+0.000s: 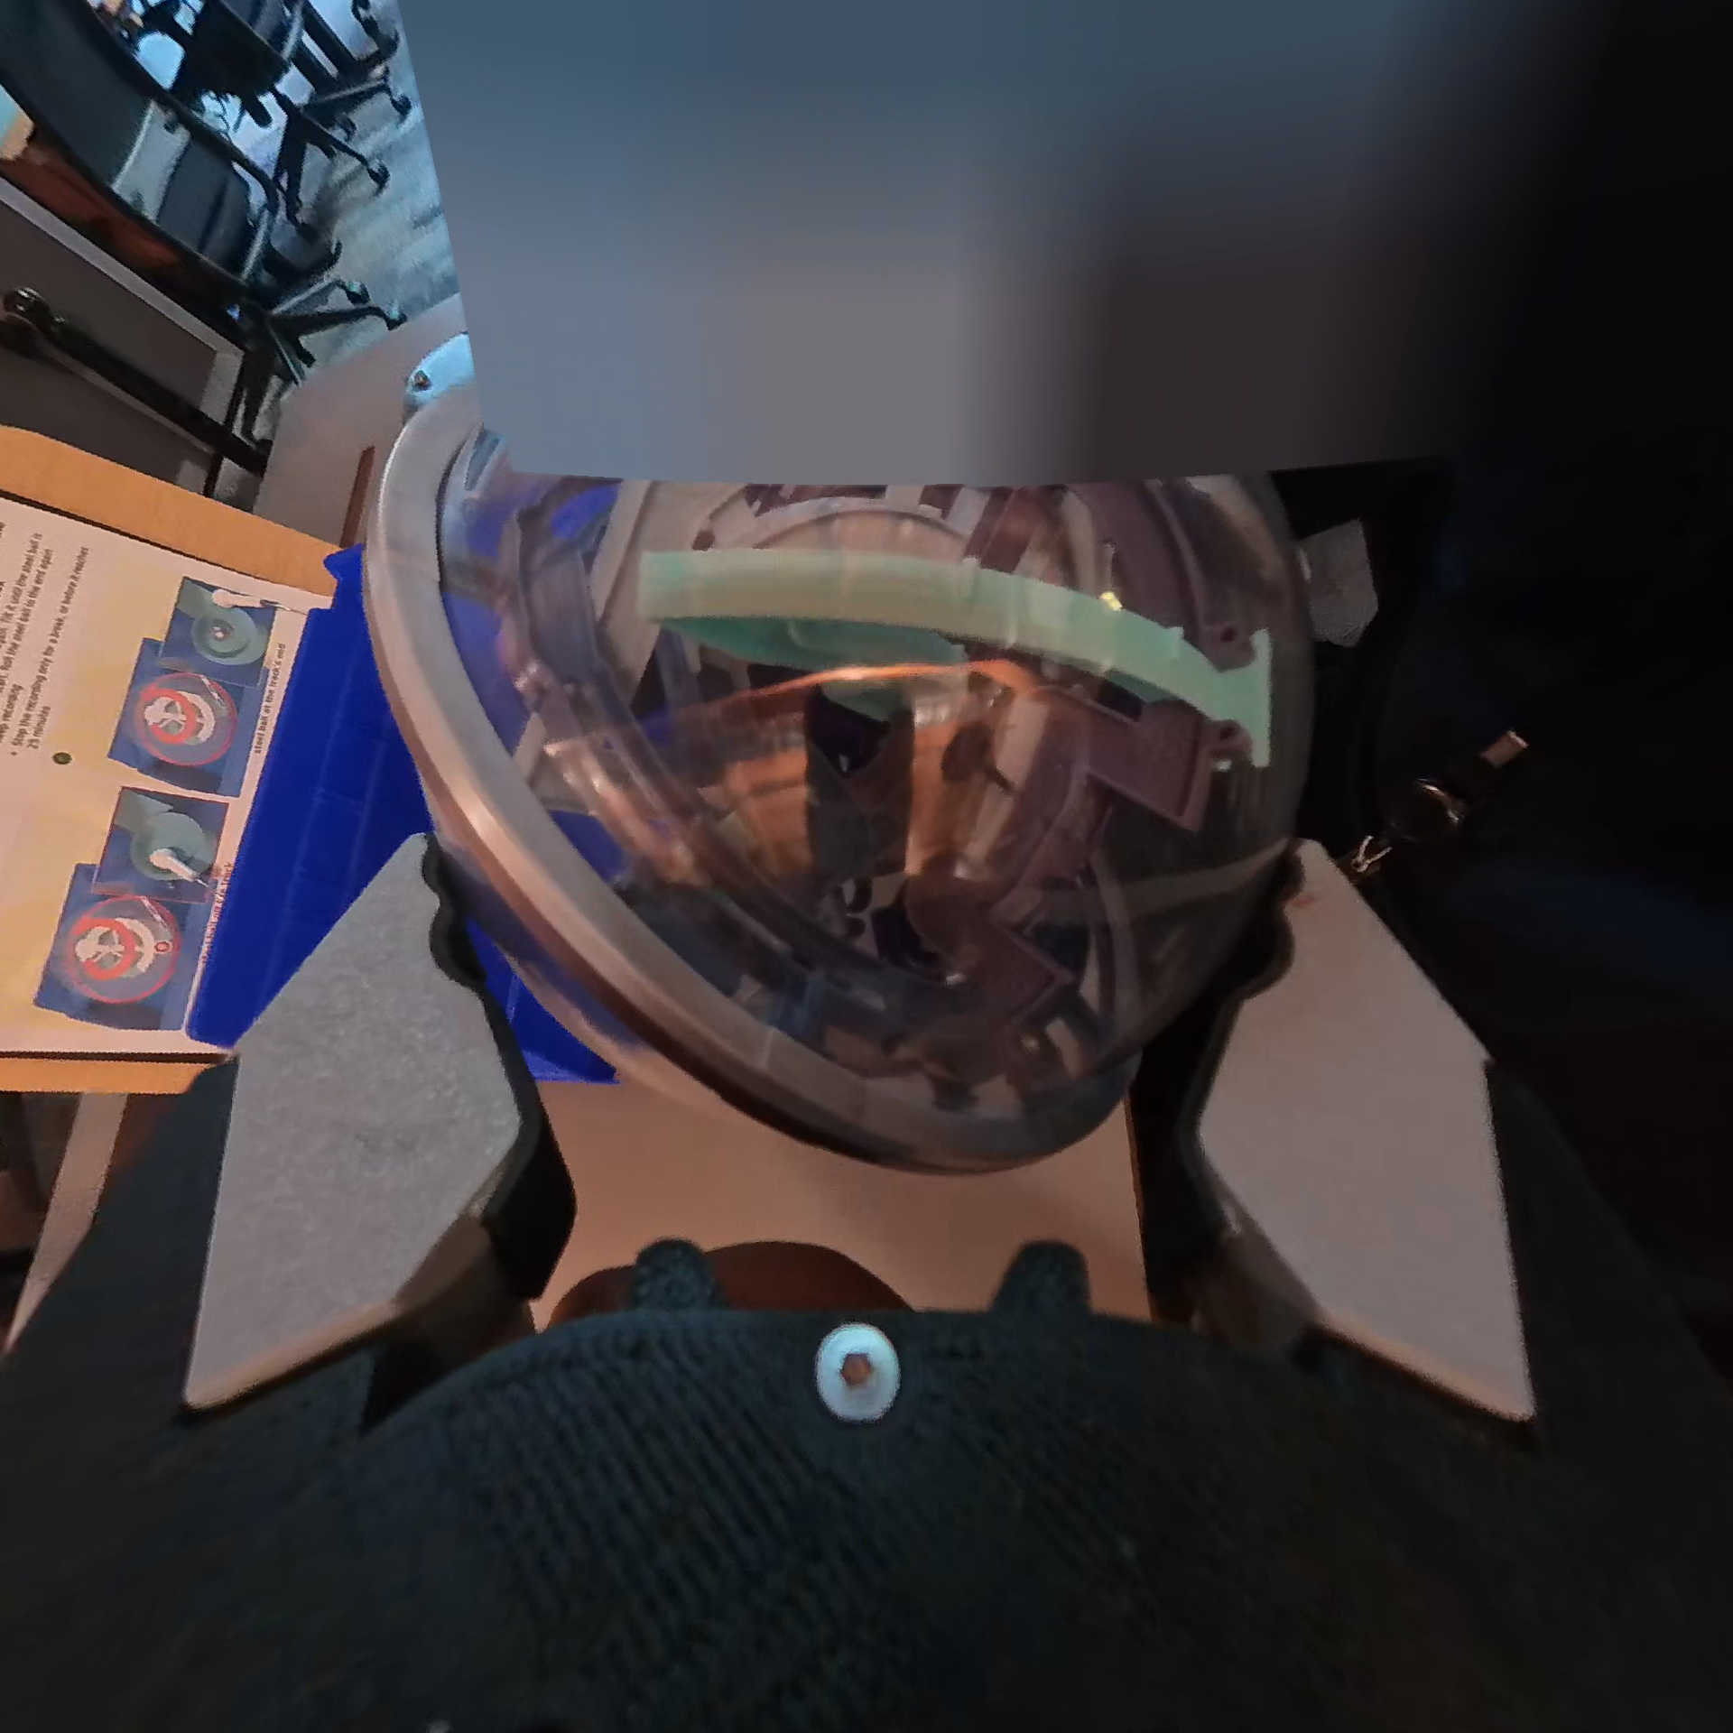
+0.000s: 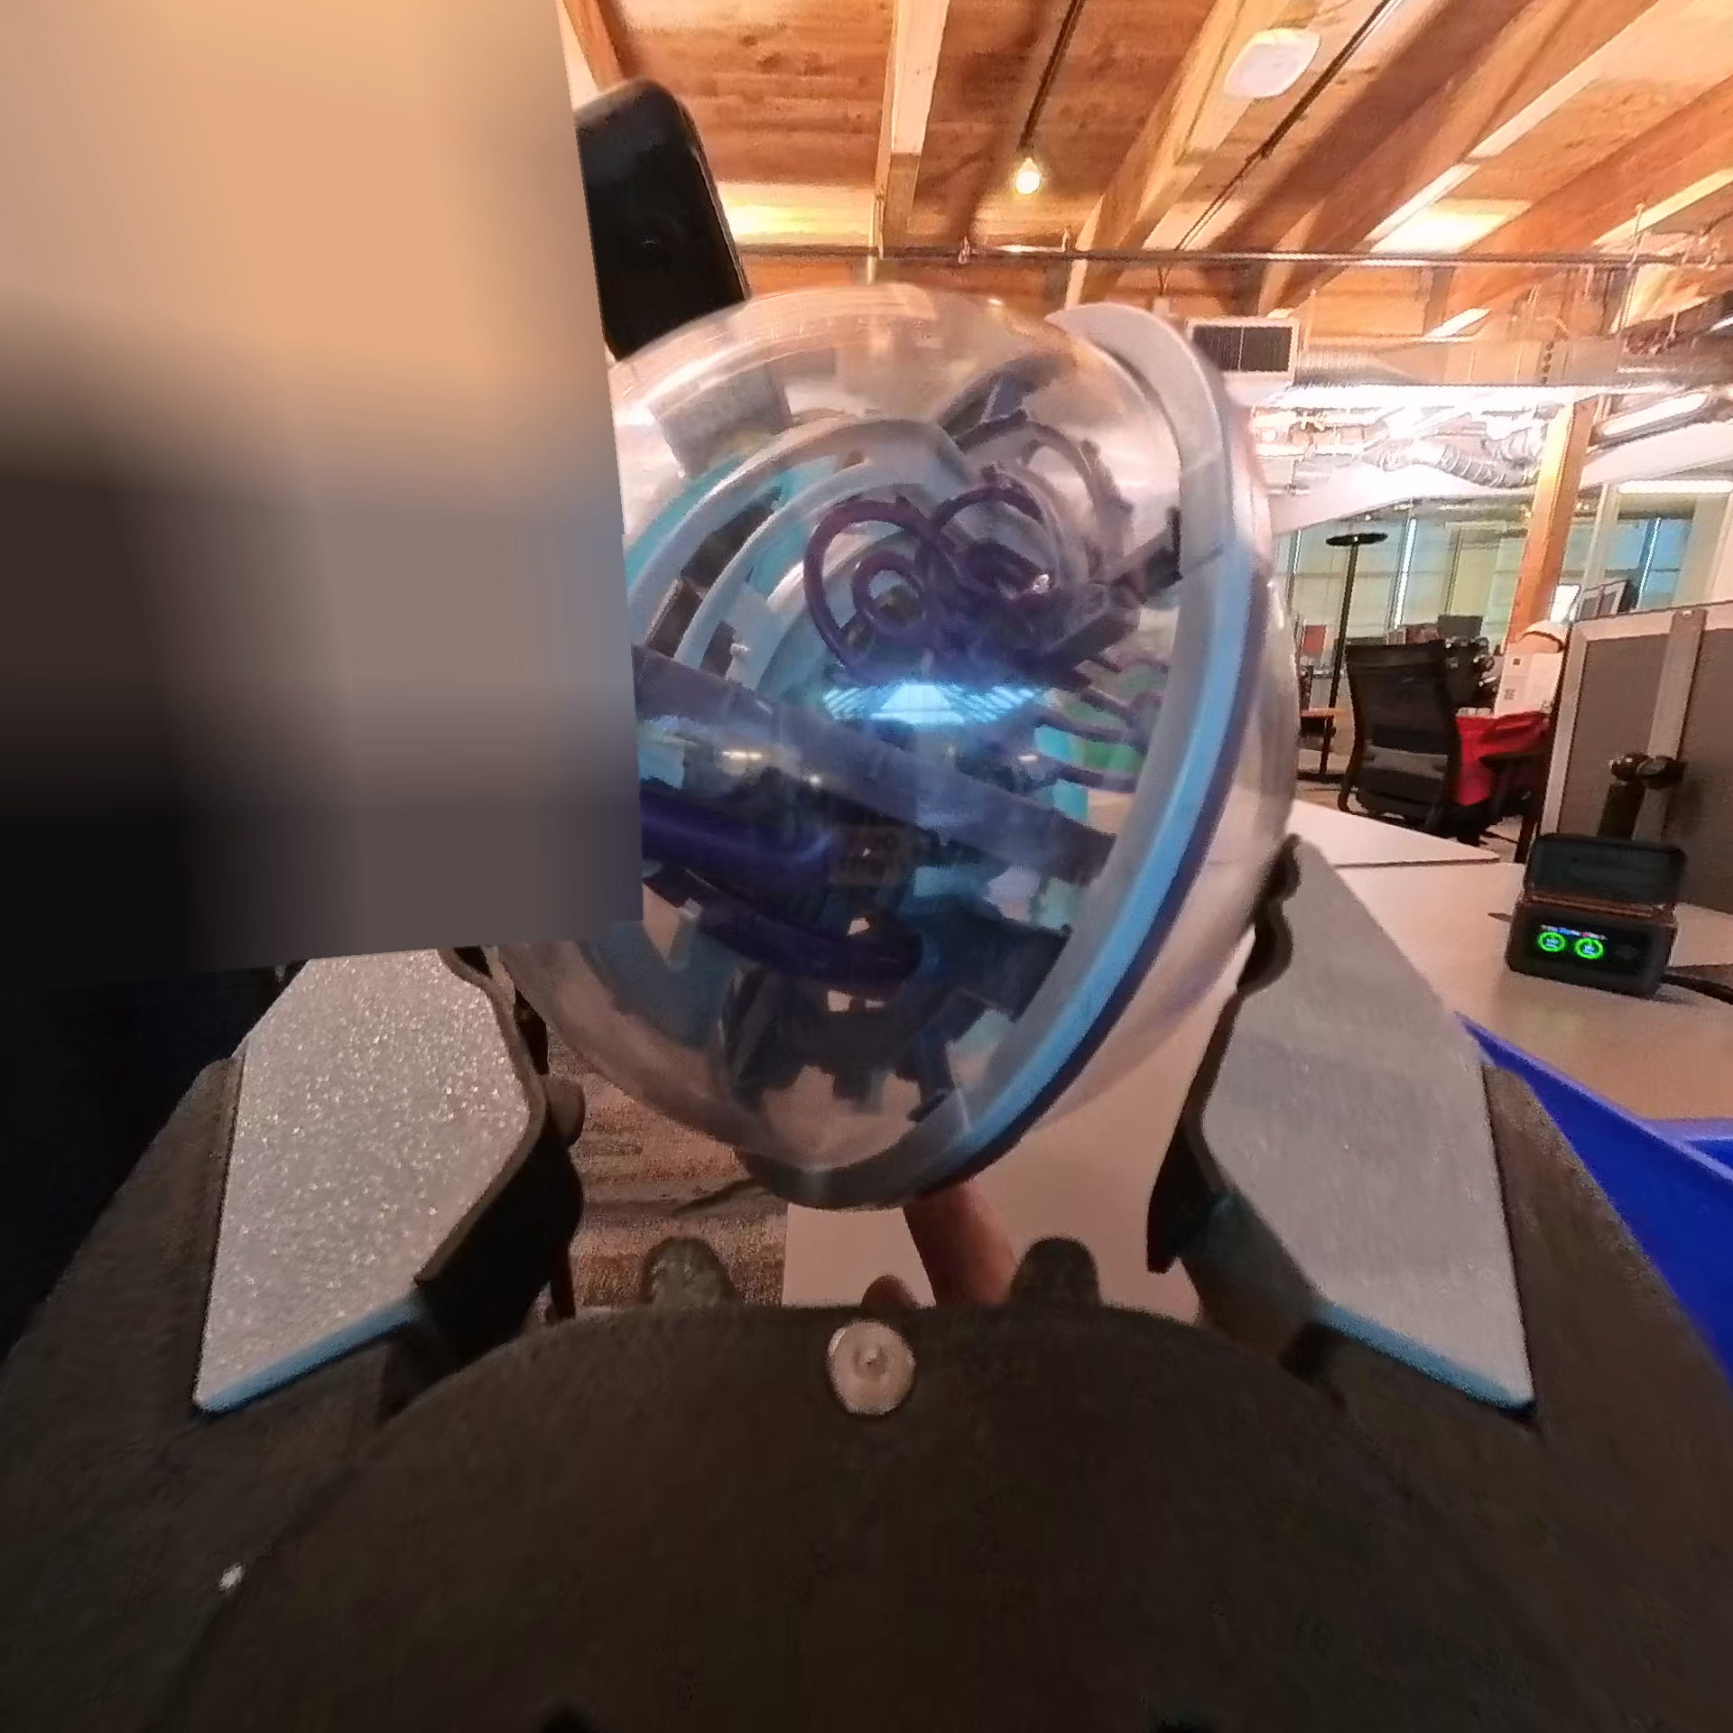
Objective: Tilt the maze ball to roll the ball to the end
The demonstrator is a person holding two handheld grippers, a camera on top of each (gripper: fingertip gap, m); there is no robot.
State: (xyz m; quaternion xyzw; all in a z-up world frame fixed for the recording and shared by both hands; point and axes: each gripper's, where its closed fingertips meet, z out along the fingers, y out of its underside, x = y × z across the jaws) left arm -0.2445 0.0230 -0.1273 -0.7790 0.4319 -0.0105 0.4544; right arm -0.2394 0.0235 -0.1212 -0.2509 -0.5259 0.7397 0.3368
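- The left gripper [image 1: 863, 797] has its jaws spread wide and closed on the maze ball [image 1: 844, 797]; the clear sphere fills the space between the two black fingertips, which press on its lower flanks.
- From this side the sphere's grey seam ring [image 1: 450, 750] runs slantwise down past the left-hand fingertip, so the globe sits tilted in the grasp.
- Inside it, a pale green track [image 1: 985, 600] arcs across the upper half above the jaws; darker grey and purple track pieces crowd the lower half.
- The small ball within the maze cannot be picked out in either view.
- Beyond the left-hand finger lie a blue bin [image 1: 309, 844] and, past it, a printed instruction sheet [image 1: 141, 750] on brown cardboard; pale table [image 1: 844, 1210] shows beneath the sphere.
- The right gripper [image 2: 891, 900] likewise has its jaws wide and clamped on the same maze ball [image 2: 891, 703], both fingertips against the shell low down.
- Here the light-blue seam ring [image 2: 1191, 844] curves down just inside the right-hand fingertip; purple looped tracks [image 2: 919, 572] sit high in the globe.
- Out past the right-hand finger are a blue bin [image 2: 1613, 1153] and, farther along the table [image 2: 1407, 975], a small dark case with green lights [image 2: 1589, 919].
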